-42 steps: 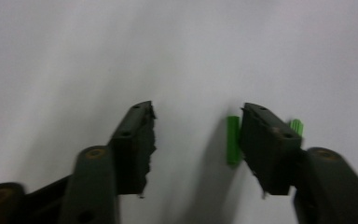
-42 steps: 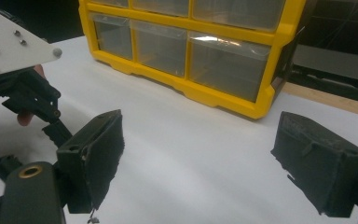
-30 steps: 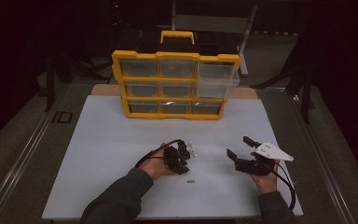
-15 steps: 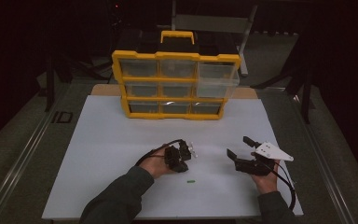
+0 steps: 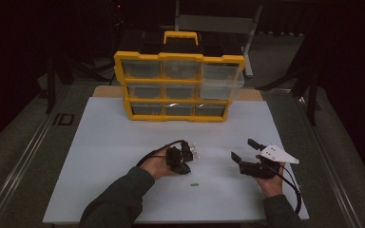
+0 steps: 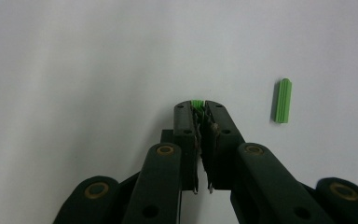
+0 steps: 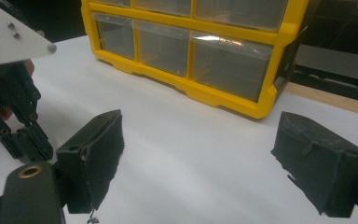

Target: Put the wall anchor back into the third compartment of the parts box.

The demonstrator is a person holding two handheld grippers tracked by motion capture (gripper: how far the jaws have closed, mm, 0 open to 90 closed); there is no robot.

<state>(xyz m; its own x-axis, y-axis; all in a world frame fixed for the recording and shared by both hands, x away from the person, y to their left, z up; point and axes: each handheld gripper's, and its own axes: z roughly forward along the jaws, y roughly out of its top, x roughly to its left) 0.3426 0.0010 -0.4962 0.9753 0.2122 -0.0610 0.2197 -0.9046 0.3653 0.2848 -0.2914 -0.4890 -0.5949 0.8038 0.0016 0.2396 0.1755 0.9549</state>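
My left gripper (image 6: 200, 107) points down at the white table top, and its jaws have just been closing. They are now shut on a small green ribbed plug (image 6: 196, 103), only the tip of which pokes out between the pads. A second green plug (image 6: 283, 100) lies loose on the table beside it, also visible as plug (image 5: 194, 184) just in front of the left gripper (image 5: 184, 164). My right gripper (image 5: 243, 148) rests at the right, open and holding nothing. Its jaws (image 7: 200, 154) stand wide apart, facing the organizer.
A yellow drawer organizer (image 5: 178, 85) with clear drawers stands at the back of the white board (image 5: 104, 142). Its top right drawer (image 5: 221, 80) is pulled out. From the right gripper view, the organizer (image 7: 186, 46) is ahead and the left gripper (image 7: 25, 135) is at the left.
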